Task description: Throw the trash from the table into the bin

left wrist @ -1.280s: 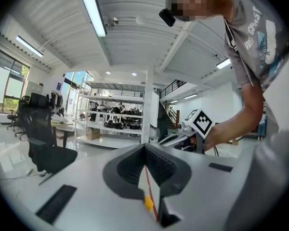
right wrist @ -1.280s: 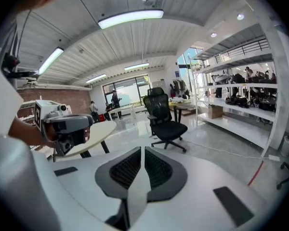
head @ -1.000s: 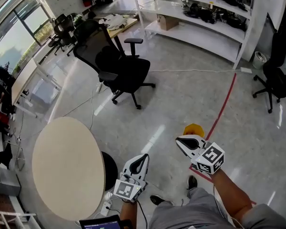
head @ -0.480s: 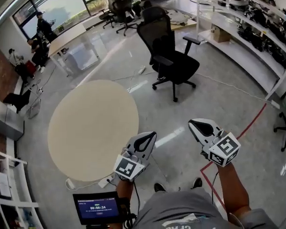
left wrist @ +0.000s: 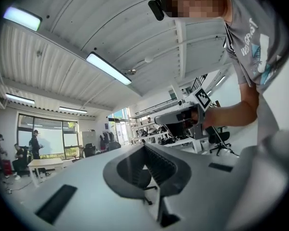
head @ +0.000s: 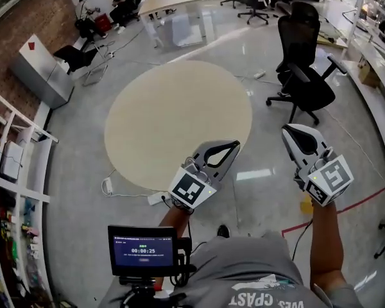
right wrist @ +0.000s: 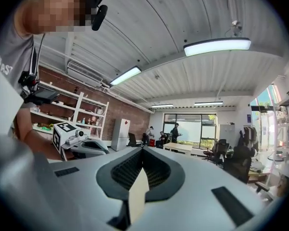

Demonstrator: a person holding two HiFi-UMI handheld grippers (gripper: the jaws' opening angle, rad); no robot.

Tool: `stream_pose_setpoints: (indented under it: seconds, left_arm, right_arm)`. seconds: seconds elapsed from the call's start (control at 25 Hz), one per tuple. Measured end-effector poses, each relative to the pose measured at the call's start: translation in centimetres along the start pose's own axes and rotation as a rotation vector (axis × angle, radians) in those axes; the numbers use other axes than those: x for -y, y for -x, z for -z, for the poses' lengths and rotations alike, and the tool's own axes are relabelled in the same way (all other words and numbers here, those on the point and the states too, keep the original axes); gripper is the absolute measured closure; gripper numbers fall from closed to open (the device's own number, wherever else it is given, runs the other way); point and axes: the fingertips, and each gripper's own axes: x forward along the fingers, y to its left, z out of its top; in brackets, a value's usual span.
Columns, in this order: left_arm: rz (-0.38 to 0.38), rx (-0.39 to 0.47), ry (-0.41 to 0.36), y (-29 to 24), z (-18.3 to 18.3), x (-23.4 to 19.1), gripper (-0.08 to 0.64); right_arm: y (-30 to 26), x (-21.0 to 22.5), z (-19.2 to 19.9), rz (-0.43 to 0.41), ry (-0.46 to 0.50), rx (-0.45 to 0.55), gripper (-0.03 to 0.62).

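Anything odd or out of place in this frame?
The round table looks bare, with no trash on it. A small yellow thing lies on the floor by the red line. I can't tell what it is.

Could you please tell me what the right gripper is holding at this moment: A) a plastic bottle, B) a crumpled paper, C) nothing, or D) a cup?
C: the right gripper has its jaws shut together, with nothing between them.

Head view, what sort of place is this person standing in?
Probably an open-plan office or lab workspace: a round table stands in the middle, a black swivel chair sits beside it, and open shelving lines the left wall.
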Motion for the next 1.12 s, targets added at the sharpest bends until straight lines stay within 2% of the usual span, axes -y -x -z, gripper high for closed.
stream_pose_setpoints:
  seconds: [0.2,0.4,0.72,1.0,1.12]
  left_arm:
    - [-0.105,-0.008,0.003,2.2,0.0,-2.9,0.518]
    - [-0.17,-0.022,-0.045,2.6,-0.1,-5.2,0.518]
    - [-0.295,0.025,-0.027,1.5,-2.1,-8.1,0.518]
    - [-0.383,0.008,-0.007,4.0,-2.4,-9.5,0.518]
    - [-0.412,-0.04,0.003,5.4,-1.8,-9.6,0.518]
  right_arm:
    - [-4.2,-1.8,-1.4,-0.111,0.036,0.013,0.585]
    - [-7.7,-1.0,-2.1,-0.176,0.039,0.037,0.585]
    - [-11.7,2.0,-4.0,-0.249,0.06,0.05,0.586]
    - [-14.0,-0.7,-5.1,-0.334,0.074,0.052,0.586]
    - [-14.4,-2.1,-4.8,-0.354,0.072,0.046,0.586]
